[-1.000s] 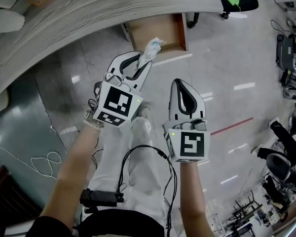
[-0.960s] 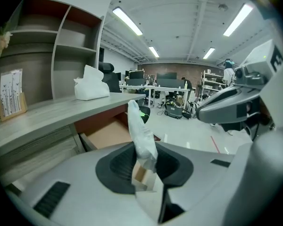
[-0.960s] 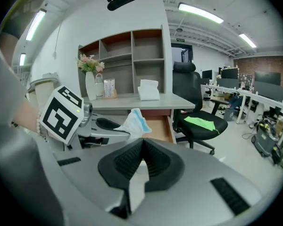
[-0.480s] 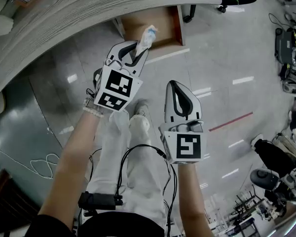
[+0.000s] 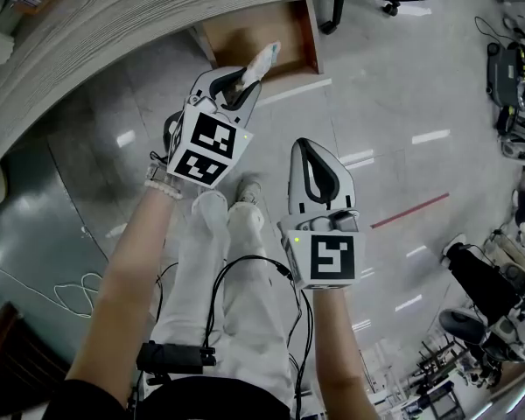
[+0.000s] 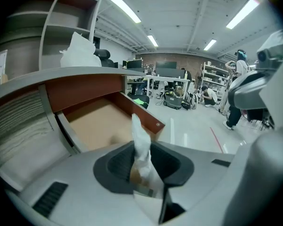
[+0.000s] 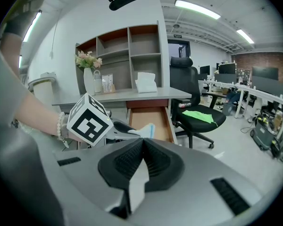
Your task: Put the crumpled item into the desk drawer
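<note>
A crumpled white item (image 5: 264,59) sticks up from between the pads of my left gripper (image 5: 245,81), over the front edge of the open wooden drawer (image 5: 312,33). In the left gripper view the item (image 6: 141,149) stands between the dark pads with the drawer's bare bottom (image 6: 96,124) just beyond. These jaws have just been opening a little, with the item still pinched between them. My right gripper (image 5: 308,147) hangs shut and empty, nearer the person and to the right. The right gripper view shows its pads (image 7: 155,161) meeting, and the left gripper (image 7: 127,132) in front of the drawer (image 7: 148,117).
The curved grey wood desk top (image 5: 114,24) runs above the drawer. A black office chair (image 7: 198,114) with a green cloth stands to the drawer's right. Shelves (image 7: 132,55) and a vase of flowers (image 7: 88,74) sit on the desk. The person's legs (image 5: 219,261) and cables are below.
My left gripper has carried the crumpled item down and closer to the open drawer. The right gripper has stayed almost in place.
</note>
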Motion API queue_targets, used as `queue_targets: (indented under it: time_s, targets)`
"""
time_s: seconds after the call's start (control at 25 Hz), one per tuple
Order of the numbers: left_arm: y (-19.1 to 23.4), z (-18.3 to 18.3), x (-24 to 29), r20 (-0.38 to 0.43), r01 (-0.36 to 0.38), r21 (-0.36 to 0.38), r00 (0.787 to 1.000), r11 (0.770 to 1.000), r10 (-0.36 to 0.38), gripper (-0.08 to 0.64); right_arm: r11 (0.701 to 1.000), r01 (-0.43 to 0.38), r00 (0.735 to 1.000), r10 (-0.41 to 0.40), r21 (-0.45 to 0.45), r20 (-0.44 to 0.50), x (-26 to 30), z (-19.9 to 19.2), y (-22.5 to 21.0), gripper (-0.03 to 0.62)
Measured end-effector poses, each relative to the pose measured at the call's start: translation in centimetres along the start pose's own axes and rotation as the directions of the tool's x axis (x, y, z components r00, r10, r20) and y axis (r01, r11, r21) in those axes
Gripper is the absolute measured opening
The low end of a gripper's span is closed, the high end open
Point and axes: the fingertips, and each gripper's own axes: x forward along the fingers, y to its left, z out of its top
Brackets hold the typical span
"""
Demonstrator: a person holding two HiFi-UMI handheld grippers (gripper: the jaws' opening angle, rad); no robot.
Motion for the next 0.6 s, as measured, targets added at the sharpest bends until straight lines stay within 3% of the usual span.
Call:
queue_targets:
  time_s: [0.4, 0.6]
  targets:
    - [1.0, 0.2, 0.3, -0.001, -0.026, 0.0, 1.0, 1.0, 0.026, 0.174, 1.0, -0.005, 1.0, 0.005, -0.002, 0.006, 0.0, -0.3, 0.0, 0.005]
    - [1.3, 0.7, -0.5, 0.027, -0.033, -0.037, 0.999, 0.999, 0.034, 0.192, 1.0, -0.011, 1.0, 0.011, -0.003, 0.005, 0.2, 0.1, 0.1, 0.005]
